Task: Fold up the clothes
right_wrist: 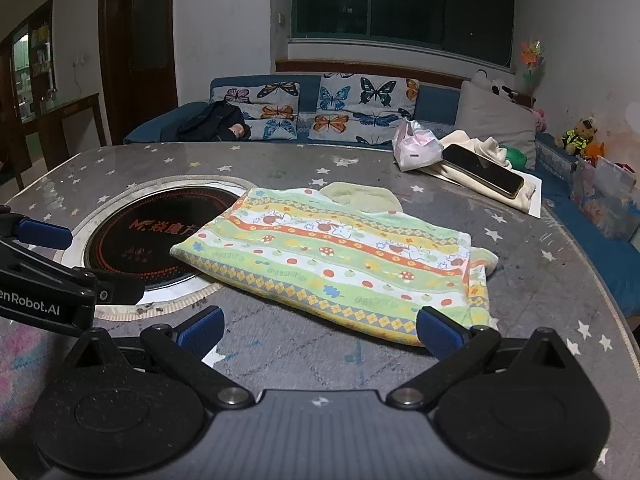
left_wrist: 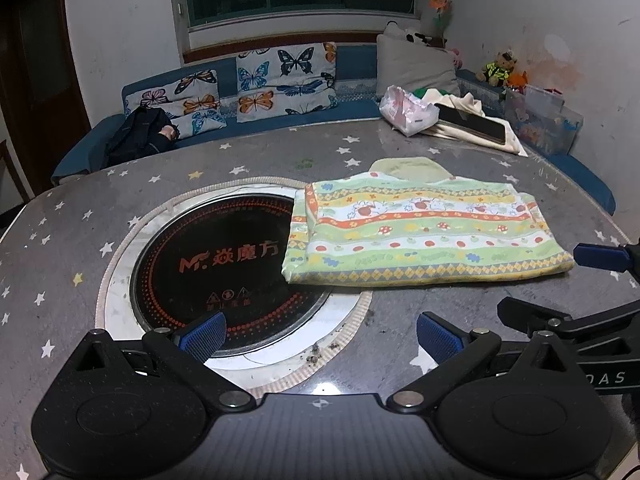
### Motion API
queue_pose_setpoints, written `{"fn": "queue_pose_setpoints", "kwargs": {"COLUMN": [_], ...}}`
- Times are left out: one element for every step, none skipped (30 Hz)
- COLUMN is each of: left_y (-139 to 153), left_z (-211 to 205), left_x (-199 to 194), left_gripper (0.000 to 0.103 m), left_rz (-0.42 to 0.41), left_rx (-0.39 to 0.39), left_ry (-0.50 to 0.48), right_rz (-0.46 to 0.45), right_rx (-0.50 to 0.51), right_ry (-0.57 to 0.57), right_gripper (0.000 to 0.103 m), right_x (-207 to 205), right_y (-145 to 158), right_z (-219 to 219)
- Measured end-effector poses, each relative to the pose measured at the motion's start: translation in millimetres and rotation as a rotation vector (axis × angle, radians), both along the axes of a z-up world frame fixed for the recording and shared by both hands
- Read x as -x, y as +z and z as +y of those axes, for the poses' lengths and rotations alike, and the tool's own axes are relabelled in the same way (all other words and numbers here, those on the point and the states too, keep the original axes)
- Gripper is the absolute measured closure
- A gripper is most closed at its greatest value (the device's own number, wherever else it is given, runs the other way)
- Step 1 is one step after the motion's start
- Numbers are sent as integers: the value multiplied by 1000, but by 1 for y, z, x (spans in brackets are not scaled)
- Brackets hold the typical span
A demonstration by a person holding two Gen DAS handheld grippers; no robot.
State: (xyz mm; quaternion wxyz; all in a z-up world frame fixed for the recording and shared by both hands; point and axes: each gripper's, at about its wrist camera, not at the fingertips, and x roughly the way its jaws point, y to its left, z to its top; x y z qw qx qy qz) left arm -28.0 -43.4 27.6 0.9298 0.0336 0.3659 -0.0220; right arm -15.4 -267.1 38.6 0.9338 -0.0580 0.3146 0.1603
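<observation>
Blue-padded fingers of the left gripper (left_wrist: 320,334) and right gripper (right_wrist: 320,330) are spread wide, empty. Beyond them, a folded green striped cartoon-print garment (left_wrist: 416,232) is laid on the grey star-patterned table (left_wrist: 72,248), overlapping a round black induction hob (left_wrist: 224,276).

Folded striped garment (right_wrist: 340,256) lies flat on the star-print tabletop (right_wrist: 560,280), its left corner overlapping the round black cooktop (right_wrist: 152,240). Right tongs (right_wrist: 320,330) spread wide, empty, at the garment's near edge. Left tongs (right_wrist: 44,232) visible at left edge.
</observation>
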Motion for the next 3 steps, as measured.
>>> {"fn": "queue_pose_setpoints", "kwargs": {"left_y": [1,2,2], "left_z": [0,0,-1], "left_x": [0,0,0], "left_gripper": [0,0,0], "left_rz": [-3,-5,-7], "left_rx": [0,0,0], "left_ry": [0,-2,-3], "right_rz": [-2,-5,-7], "right_rx": [-1,-1,-1], "right_ry": [0,0,-1], "right_gripper": [0,0,0], "right_x": [0,1,1], "right_y": [1,1,2], "right_z": [0,0,0]}}
